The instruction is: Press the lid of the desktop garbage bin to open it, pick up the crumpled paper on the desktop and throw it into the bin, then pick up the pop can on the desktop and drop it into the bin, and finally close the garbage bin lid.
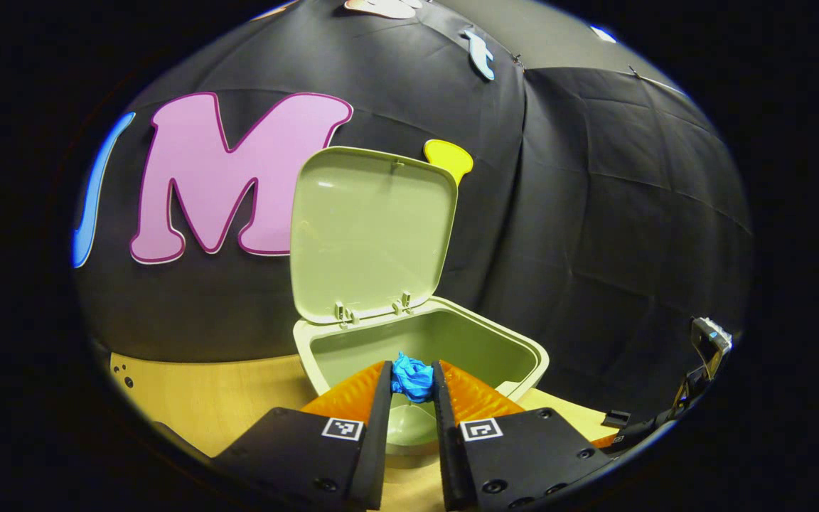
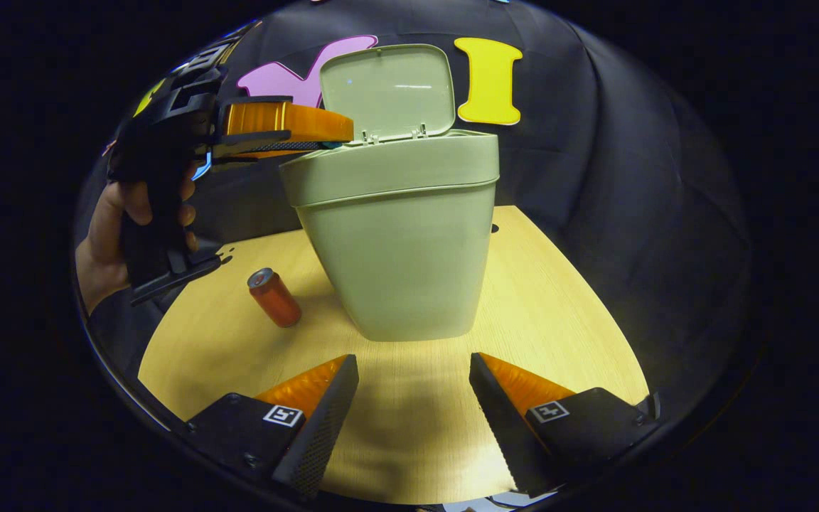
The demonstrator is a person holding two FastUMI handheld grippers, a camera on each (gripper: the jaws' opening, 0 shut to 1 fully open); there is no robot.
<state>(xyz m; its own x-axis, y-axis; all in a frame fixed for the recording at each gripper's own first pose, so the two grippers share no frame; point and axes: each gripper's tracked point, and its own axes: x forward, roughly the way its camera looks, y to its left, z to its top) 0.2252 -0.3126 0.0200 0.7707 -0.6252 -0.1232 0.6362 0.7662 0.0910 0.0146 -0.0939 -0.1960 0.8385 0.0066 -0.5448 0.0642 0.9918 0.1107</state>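
Above the open mouth of the garbage bin [image 1: 424,341], the left gripper [image 1: 413,380] has both fingers pressed against the crumpled paper [image 1: 411,377], a blue wad pinched between them just over the front rim, with the bin's hollow inside visible below and beyond it. Behind the wad the lid [image 1: 370,231] stands upright on its two hinges, its inner face turned toward the left gripper view and blocking part of the black cloth wall behind. At the far right edge of that view a small piece of dark equipment [image 1: 704,355] juts up; what it is cannot be told. Seen from the right gripper view, the bin [image 2: 399,242] stands on the pale wooden table [image 2: 559,320], its lid [image 2: 387,91] raised, and the left gripper [image 2: 288,131] reaches in from the left at rim height, held by a hand [image 2: 107,235]; its fingertips lie over the bin's top edge. The pop can [image 2: 274,297] stands upright on the table to the left of the bin, close to its base but apart from it. The right gripper [image 2: 413,384] hovers low before the bin, its fingers spread wide with bare tabletop between them, grasping nothing
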